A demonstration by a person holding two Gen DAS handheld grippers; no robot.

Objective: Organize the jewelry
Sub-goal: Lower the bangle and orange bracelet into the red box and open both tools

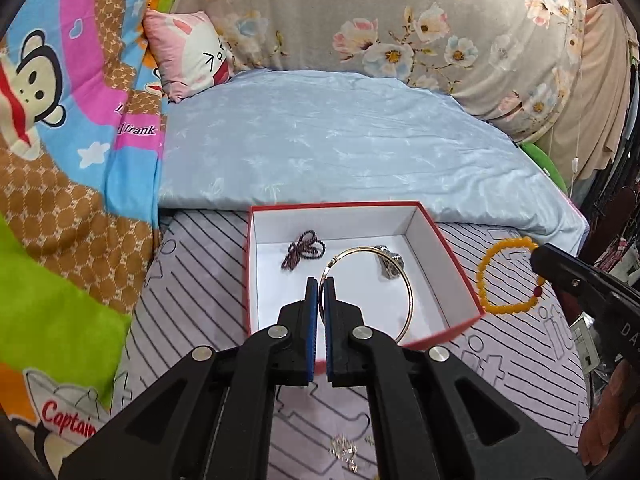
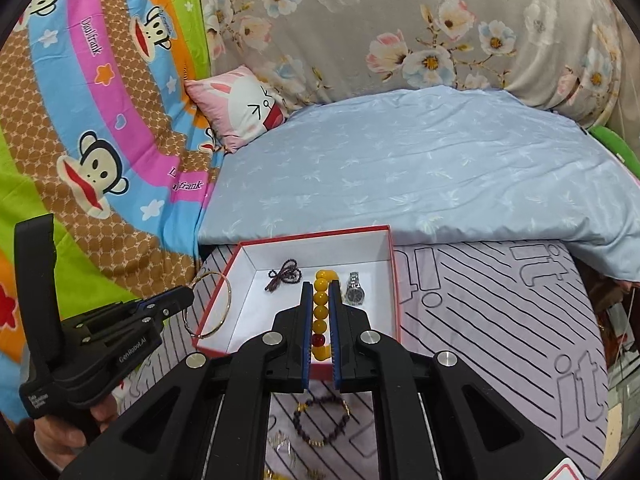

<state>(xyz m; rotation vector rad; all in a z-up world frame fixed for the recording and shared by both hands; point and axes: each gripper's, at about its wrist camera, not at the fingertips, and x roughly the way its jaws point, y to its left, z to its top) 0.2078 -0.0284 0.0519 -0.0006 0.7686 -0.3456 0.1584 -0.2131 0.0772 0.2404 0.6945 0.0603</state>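
A red box (image 1: 452,256) with a white inside (image 2: 394,292) stands on the striped sheet. In it lie a dark bead string (image 1: 302,249) (image 2: 282,276) and a silver watch (image 1: 390,264) (image 2: 355,290). My left gripper (image 1: 321,284) (image 2: 188,292) is shut on a thin gold bangle (image 1: 408,292) (image 2: 228,300) and holds it over the box's near left edge. My right gripper (image 2: 320,288) (image 1: 538,250) is shut on a yellow bead bracelet (image 2: 320,312) (image 1: 486,276) and holds it at the box's right side.
A dark purple bead bracelet (image 2: 320,420) and small gold and silver pieces (image 1: 344,450) lie on the sheet near me. A light blue quilt (image 1: 340,140) lies behind the box. A pink pillow (image 1: 188,52) and cartoon blanket (image 1: 60,160) are at the left.
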